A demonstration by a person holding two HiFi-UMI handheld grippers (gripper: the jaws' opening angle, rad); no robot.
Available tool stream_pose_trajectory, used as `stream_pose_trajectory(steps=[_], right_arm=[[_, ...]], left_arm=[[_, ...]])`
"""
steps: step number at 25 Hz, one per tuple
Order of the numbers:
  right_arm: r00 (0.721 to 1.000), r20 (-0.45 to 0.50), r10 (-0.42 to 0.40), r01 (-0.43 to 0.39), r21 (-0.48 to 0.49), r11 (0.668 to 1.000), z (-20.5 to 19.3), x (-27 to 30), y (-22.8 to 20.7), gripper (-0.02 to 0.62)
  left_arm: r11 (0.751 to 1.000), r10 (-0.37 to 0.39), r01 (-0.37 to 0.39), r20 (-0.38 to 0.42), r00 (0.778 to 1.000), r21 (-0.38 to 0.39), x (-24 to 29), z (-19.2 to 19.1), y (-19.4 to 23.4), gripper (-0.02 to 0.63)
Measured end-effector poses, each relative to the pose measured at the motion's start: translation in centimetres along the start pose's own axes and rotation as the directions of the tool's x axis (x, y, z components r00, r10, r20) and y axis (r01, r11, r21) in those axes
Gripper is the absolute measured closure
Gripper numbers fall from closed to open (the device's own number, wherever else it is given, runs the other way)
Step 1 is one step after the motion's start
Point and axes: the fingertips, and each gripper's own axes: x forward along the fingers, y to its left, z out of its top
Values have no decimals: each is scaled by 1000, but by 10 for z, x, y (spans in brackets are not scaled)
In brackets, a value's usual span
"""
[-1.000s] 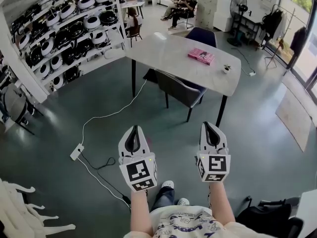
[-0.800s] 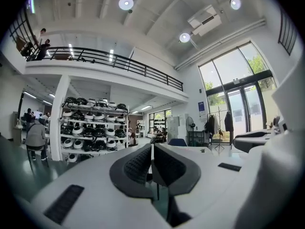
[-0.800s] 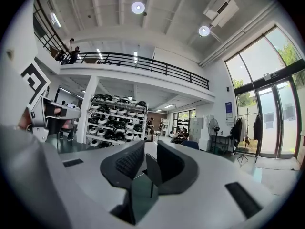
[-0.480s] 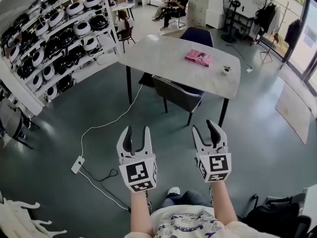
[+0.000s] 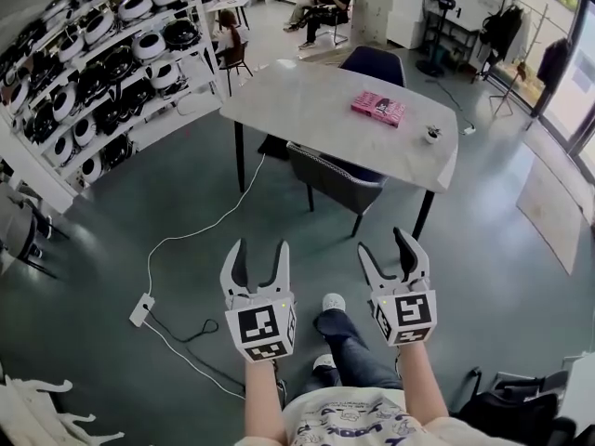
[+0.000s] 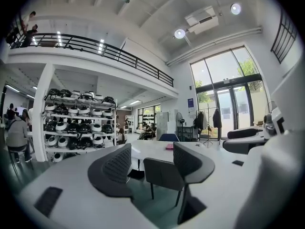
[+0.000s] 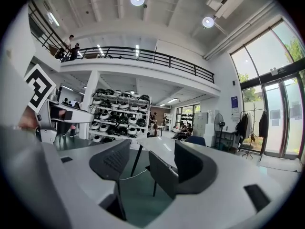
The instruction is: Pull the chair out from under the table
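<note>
Gripping the chair (image 5: pixel 337 177) unevenly with the left tool (image 5: pixel 259 251) and right tool (image 5: pixel 384 242), both empty with jaws just opened wide, could skew it into a counter leg (image 5: pixel 424 214).

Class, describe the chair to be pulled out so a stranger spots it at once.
Find the long pale table mid-room. A dark grey chair is tucked under its near edge. Unlike the blue chair opposite, its back faces the viewer.

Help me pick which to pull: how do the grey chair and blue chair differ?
The grey chair stands on the table's near side, the blue chair on its far side. The grey chair is charcoal, the blue chair navy. Both sit pushed in at the table.
</note>
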Motion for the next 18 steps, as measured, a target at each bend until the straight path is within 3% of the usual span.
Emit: stream_pose_trajectory(steps=[8, 18], right_arm=[[999, -30, 44, -44, 1, 999, -12, 84, -14, 302], [995, -56, 88, -87, 9, 996, -25, 219, -47, 302]], left_arm=[[999, 29, -29, -24, 999, 22, 75, -7, 24, 324], [997, 37, -31, -82, 996, 76, 212, -16, 51, 324]])
